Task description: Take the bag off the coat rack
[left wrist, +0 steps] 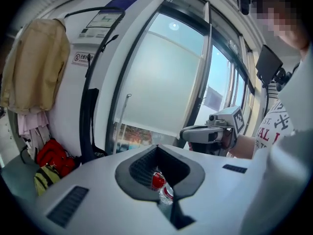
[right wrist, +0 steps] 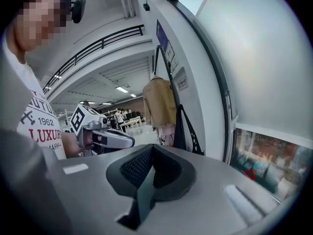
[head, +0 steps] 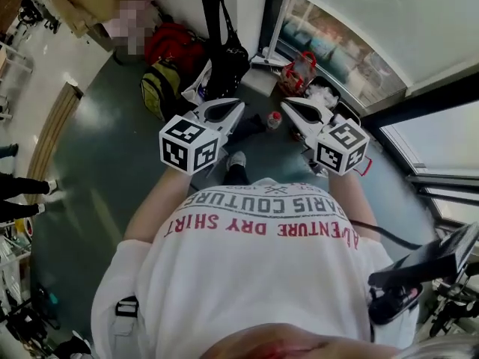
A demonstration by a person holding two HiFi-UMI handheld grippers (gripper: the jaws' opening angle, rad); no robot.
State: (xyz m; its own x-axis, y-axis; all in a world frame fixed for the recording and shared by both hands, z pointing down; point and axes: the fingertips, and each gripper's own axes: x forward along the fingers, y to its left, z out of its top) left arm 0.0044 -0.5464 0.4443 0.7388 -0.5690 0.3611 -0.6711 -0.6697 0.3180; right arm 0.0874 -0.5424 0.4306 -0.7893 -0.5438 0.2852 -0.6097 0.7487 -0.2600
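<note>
Now holding nothing, with left claw (head: pixel 233 108) and right claw (head: pixel 292 106) both pressed together, black bag (head: pixel 224 58) hanging ahead.

"How many grippers are yours?"
"Two: my left gripper (head: pixel 224 111) and my right gripper (head: pixel 299 111)."
"And bags?"
"Three that I can make out: one black bag (head: pixel 224 58), one red bag (head: pixel 174 45) and one yellow bag (head: pixel 159 88)."
"Anything more?"
"One coat (left wrist: pixel 34 65) and one bottle (head: pixel 274 120)."
</note>
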